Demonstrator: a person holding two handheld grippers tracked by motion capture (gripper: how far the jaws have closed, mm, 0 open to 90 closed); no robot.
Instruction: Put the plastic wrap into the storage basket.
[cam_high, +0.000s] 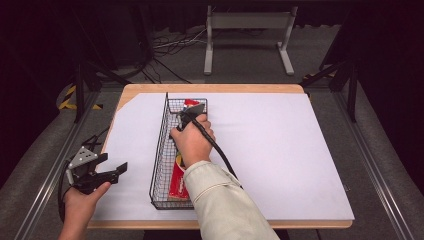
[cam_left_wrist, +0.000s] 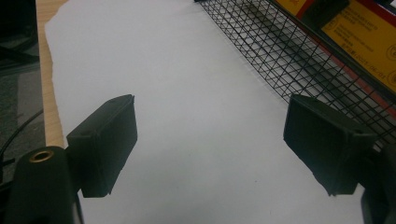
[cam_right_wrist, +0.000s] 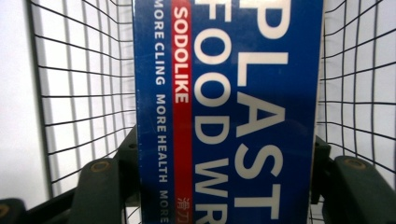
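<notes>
Right gripper (cam_right_wrist: 224, 186) clamped on blue wrap box (cam_right_wrist: 229, 112), box ends cut off, left gripper (cam_left_wrist: 210, 144) wide open, empty, wire basket (cam_high: 159, 150) half hidden by arm

Grey floor (cam_high: 320, 55) (cables trailing), white metal stand (cam_high: 248, 35) behind the table (cam_high: 210, 88)

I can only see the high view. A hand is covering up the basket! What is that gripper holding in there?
Observer: In the right gripper view, the right gripper is shut on a blue box printed with big white letters and a red stripe.
Operator: Is the box inside the wire basket?
Observer: Yes, the basket mesh stands on both sides of it.
Operator: And the other gripper, is it holding anything?
Observer: No. In the left gripper view, the left gripper is open over the white sheet, nothing between its jaws.
</notes>
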